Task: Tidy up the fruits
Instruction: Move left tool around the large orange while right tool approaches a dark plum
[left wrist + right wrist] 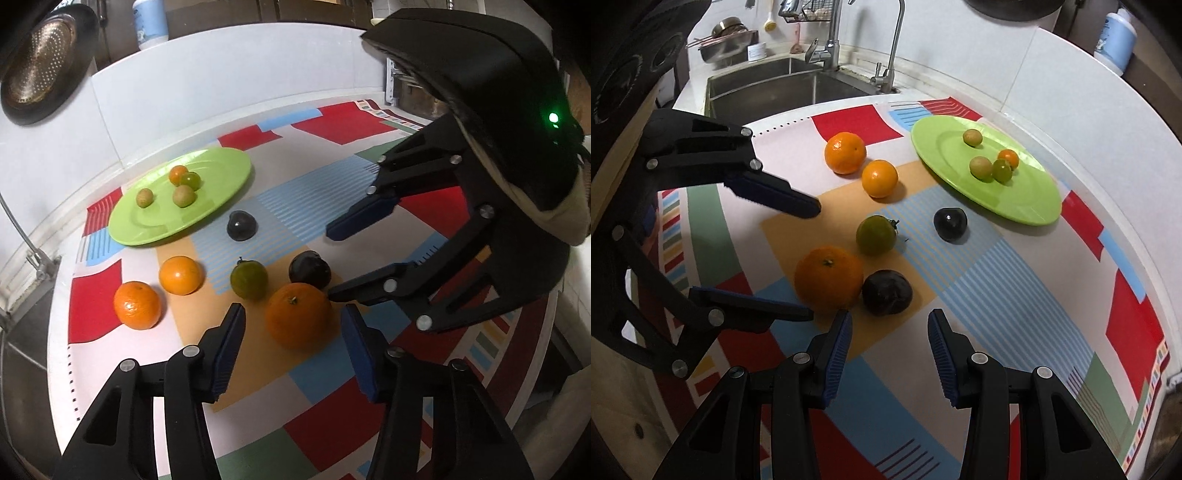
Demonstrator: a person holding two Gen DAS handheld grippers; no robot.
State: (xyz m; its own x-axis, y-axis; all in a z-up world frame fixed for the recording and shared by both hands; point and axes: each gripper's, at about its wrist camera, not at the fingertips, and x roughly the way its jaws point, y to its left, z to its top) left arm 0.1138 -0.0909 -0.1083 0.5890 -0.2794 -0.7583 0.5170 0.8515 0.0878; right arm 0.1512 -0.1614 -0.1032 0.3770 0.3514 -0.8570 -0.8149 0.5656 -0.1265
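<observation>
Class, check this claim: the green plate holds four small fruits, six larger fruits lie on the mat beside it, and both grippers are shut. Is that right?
One slip: both grippers are open, not shut. The left gripper and right gripper show spread fingers in their own wrist views. The green plate does hold four small fruits, with six larger ones on the mat.

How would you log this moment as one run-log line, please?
left gripper: open, at large orange | right gripper: open, near dark plum | green plate: four small fruits

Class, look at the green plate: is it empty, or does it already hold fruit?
Not empty. The green plate holds four small fruits; six larger fruits lie off it.
</observation>
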